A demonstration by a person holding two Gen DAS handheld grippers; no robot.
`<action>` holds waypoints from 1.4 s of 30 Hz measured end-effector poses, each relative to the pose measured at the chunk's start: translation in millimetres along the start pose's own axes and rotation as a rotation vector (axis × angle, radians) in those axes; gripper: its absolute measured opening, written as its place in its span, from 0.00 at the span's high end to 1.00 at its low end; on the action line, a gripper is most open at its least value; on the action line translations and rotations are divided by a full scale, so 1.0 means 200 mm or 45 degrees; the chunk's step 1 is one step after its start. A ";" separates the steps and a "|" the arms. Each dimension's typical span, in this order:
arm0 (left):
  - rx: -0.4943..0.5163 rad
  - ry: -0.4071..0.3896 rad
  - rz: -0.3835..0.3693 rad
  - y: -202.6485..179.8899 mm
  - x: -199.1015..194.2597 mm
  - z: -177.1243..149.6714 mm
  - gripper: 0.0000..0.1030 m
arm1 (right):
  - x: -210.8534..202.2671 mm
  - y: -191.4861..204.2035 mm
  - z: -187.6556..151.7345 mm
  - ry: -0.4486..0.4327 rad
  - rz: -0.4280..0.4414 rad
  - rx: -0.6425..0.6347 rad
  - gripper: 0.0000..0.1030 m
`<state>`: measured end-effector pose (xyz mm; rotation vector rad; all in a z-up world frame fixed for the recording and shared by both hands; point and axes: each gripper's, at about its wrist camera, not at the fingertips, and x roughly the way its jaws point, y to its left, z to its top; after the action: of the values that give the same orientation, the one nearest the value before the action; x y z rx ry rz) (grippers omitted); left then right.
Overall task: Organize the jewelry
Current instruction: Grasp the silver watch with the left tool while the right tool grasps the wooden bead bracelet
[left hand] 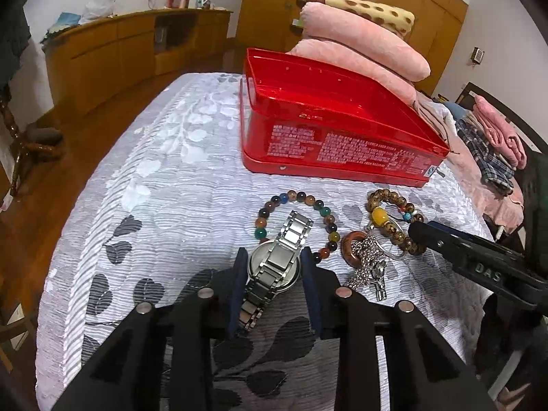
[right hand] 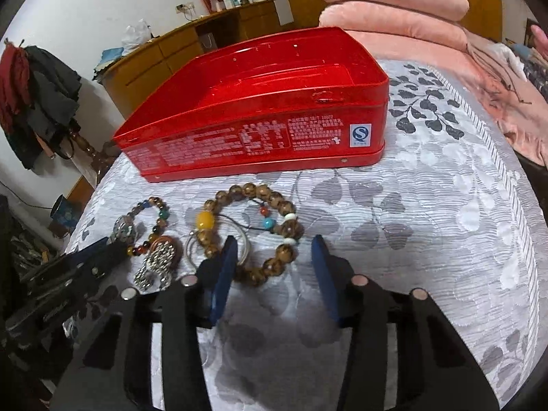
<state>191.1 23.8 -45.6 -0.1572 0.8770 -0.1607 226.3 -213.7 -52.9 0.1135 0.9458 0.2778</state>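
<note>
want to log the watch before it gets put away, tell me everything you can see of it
The watch is silver-coloured and looks like metal, with a round case and a link band. It lies with its back up, so the dial is hidden. The folded band crosses the case and runs out toward the multicoloured bead bracelet, overlapping its ring. It rests on the leaf-patterned bedspread, between the jaws of the left gripper, which close on the case.
</note>
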 end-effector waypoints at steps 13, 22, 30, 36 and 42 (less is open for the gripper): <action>-0.052 -0.066 -0.017 0.02 -0.07 0.00 0.70 | -0.15 -0.02 -0.03 -0.093 -0.002 0.005 0.90; -0.044 -0.144 -0.037 0.00 -0.22 -0.01 0.70 | -0.37 -0.03 -0.09 -0.166 0.002 -0.013 0.90; -0.036 -0.098 -0.017 -0.01 -0.21 -0.10 0.70 | -0.32 -0.03 -0.22 -0.070 -0.004 -0.013 0.90; -0.053 -0.054 -0.011 0.00 -0.15 -0.15 0.70 | -0.29 -0.01 -0.26 -0.025 -0.009 -0.021 0.85; -0.058 -0.040 0.004 -0.01 -0.11 -0.14 0.70 | -0.24 -0.04 -0.21 -0.022 -0.038 -0.008 0.68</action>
<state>155.0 24.4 -45.8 -0.2005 0.8499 -0.1346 167.1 -236.9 -41.7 0.0954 0.9289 0.2520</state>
